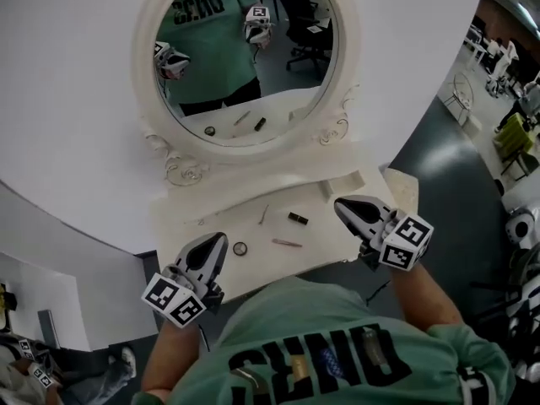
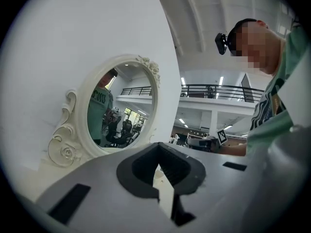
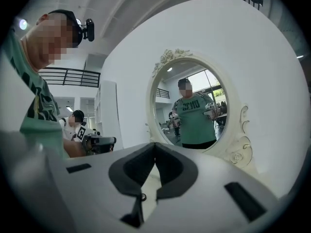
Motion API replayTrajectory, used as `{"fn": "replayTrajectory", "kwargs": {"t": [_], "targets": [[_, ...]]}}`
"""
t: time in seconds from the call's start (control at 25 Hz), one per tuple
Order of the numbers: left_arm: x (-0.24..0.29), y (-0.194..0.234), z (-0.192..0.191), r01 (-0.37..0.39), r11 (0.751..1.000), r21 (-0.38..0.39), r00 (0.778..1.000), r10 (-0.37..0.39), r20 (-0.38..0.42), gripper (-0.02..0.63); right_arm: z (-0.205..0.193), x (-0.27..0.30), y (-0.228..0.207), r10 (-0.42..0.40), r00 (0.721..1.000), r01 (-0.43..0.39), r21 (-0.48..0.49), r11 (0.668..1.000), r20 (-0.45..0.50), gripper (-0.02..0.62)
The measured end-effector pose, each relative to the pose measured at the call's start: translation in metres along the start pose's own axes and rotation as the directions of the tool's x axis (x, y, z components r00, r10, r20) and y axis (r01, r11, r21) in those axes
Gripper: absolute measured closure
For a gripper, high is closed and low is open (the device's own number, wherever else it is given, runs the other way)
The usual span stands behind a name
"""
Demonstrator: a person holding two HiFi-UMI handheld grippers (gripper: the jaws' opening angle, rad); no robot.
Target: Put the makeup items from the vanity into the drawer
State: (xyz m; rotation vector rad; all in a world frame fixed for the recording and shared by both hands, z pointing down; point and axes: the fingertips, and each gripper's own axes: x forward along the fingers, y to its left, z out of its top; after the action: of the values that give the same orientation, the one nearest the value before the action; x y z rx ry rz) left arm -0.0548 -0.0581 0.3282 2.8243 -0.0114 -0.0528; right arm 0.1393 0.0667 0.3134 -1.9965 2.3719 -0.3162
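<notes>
A person in a green shirt [image 1: 337, 353] stands at the front edge of a white vanity worktop [image 1: 211, 222], a gripper in each hand. The left gripper [image 1: 221, 240] hangs over the worktop's front left corner, its jaws clenched tip to tip with nothing between them. The right gripper [image 1: 340, 203] hangs at the worktop's right end, also clenched and empty. Between the two, the makeup items lie loose on the open surface. A small round piece [image 1: 240, 248] sits just beside the left gripper's tips. A thin pencil [image 1: 287, 243] lies near the front edge, and a short black tube [image 1: 298, 218] lies a little farther back. A second thin stick [image 1: 263, 214] lies nearest the mirror side. None of the items touch. Bare white surface separates them from the scrolled base of the oval mirror [image 1: 245, 49], which stands against a white wall [image 1: 76, 142] and reflects the person and both grippers. To the right of the worktop is dark floor [image 1: 447, 167].
</notes>
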Motion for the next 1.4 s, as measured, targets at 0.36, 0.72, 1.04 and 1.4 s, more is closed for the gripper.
{"fn": "replayTrajectory", "kwargs": {"t": [0.36, 0.72, 1.04, 1.4], "targets": [[0.07, 0.012, -0.022, -0.075, 0.996, -0.047, 0.997, 0.075, 0.015, 0.598, 0.007, -0.007, -0.098, 0.02, 1.0, -0.019, 0.021, 1.0, -0.017, 0.584], [0.11, 0.011, -0.029, -0.127, 0.99, -0.062, 0.991, 0.129, 0.041, 0.598, 0.001, -0.001, -0.141, 0.087, 0.992, -0.088, -0.01, 0.996, -0.095, 0.584], [0.038, 0.038, -0.028, -0.303, 0.951, -0.069, 0.948, 0.308, 0.085, 0.598, -0.006, 0.088, -0.087, 0.285, 0.933, -0.313, -0.102, 0.944, -0.222, 0.583], [-0.118, 0.06, -0.065, -0.58, 0.802, -0.142, 0.8, 0.594, 0.088, 0.598, -0.087, 0.219, 0.077, 0.558, 0.65, -0.716, -0.17, 0.677, -0.516, 0.51]]}}
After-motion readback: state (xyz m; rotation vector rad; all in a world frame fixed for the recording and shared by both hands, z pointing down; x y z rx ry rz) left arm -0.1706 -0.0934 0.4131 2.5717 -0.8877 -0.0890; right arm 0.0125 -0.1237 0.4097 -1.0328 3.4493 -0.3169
